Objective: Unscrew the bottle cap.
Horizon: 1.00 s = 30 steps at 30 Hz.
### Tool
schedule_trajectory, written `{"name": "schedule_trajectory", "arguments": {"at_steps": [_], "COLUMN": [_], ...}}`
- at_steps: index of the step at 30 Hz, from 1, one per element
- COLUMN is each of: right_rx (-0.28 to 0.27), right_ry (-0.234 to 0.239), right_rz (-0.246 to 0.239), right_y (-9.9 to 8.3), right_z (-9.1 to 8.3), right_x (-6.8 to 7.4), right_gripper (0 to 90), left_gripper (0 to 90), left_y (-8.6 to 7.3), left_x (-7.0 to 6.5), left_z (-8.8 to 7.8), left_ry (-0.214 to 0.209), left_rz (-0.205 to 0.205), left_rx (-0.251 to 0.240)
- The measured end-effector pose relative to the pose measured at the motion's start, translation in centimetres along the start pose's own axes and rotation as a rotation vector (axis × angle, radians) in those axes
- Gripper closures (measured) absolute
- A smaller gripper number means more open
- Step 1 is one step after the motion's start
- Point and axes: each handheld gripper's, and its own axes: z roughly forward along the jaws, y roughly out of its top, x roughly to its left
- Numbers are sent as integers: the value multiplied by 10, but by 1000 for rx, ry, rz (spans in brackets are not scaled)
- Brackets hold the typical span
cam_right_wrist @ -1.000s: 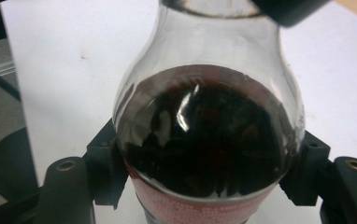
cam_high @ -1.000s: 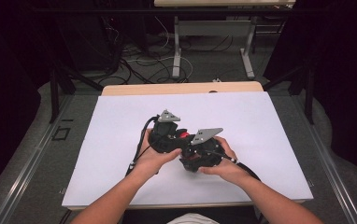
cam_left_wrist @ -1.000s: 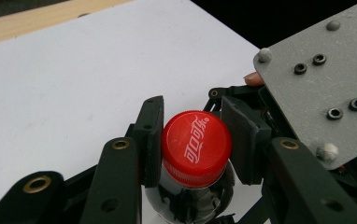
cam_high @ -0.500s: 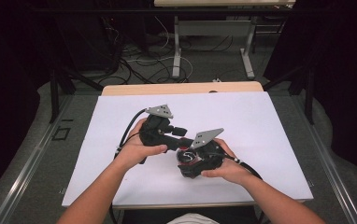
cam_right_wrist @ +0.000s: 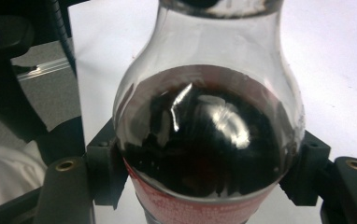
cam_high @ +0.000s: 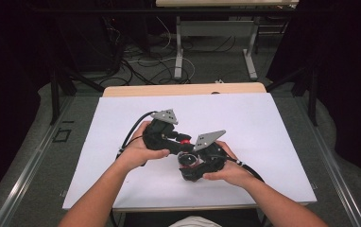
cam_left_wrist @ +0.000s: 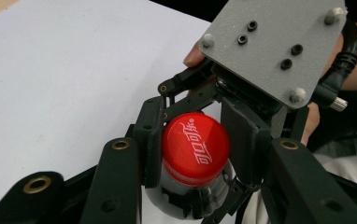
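Note:
A clear cola bottle [cam_right_wrist: 204,140] holds dark liquid and has a red label at its base. My right gripper [cam_right_wrist: 204,182] is shut on its body, one pad [cam_right_wrist: 104,172] on each side. In the high view the bottle [cam_high: 187,161] lies tilted between both hands above the white table [cam_high: 273,142]. Its red cap [cam_left_wrist: 195,149] sits between the jaws of my left gripper [cam_left_wrist: 196,156], which have just been closing and now press on it. The right gripper's grey plate [cam_left_wrist: 274,46] shows behind the cap. From above, the left gripper [cam_high: 181,140] meets the right gripper [cam_high: 193,169] at the cap [cam_high: 184,140].
The white sheet covers the table, with a wooden strip [cam_high: 183,89] along its far edge. Beyond it are table legs [cam_high: 178,52] and loose cables [cam_high: 150,61] on the floor. A metal rail [cam_high: 32,170] runs along the left side.
Half a second ago the left gripper sat slightly up and left of the bottle's top; now it is back against the cap. The right hand has stayed put with the bottle.

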Motion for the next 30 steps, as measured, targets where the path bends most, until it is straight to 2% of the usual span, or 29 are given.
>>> {"name": "schedule_trajectory", "arguments": {"at_steps": [2,6,7,9,11,13,16,17,18,19,20,21,23,25,26,27,30], "right_rx": [-3,-4,-7,-6,-12,-6,-10,-7,10,1,2,-7,-10,-17,-13,-13,-3], "right_ry": [-25,-90,-109,-150,-186,-210,-236,-239,-227,-236,-225,-218,-192,-174,-164,-154,-111], "right_rz": [9,24,32,30,39,49,59,66,79,75,69,88,85,80,76,78,60], "right_y": [0,2,2,3,4,5,7,8,9,9,10,10,10,9,9,9,8], "right_z": [1,3,4,5,7,8,9,10,9,9,9,9,7,6,6,6,4], "right_x": [-1,-3,-3,-4,-5,-4,-5,-5,-5,-6,-7,-7,-8,-8,-8,-7,-6], "right_gripper": [302,302,302,302,302,302,302,302,302,302,302,302,302,302,302,301,302], "left_gripper": [614,614,615,615,615,615,612,610,608,603,588,572,531,513,495,492,469], "left_y": [0,-2,-1,-2,-2,-2,-2,-1,-1,-1,-1,0,1,0,0,0,1], "left_x": [-1,-4,-4,-6,-10,-11,-14,-14,-14,-13,-11,-9,-4,2,4,7,11], "left_z": [1,6,6,9,11,12,15,15,14,13,11,8,5,0,-2,-3,-8], "left_ry": [30,124,138,196,244,290,338,350,348,339,325,304,241,195,163,128,23], "left_rz": [-26,-98,-111,-130,-172,-186,-243,-240,-227,-220,-209,-198,-195,-144,-140,-119,-40], "left_rx": [-12,-68,-66,-95,-115,-126,-163,-160,-161,-158,-164,-153,-140,-136,-127,-127,-79]}}
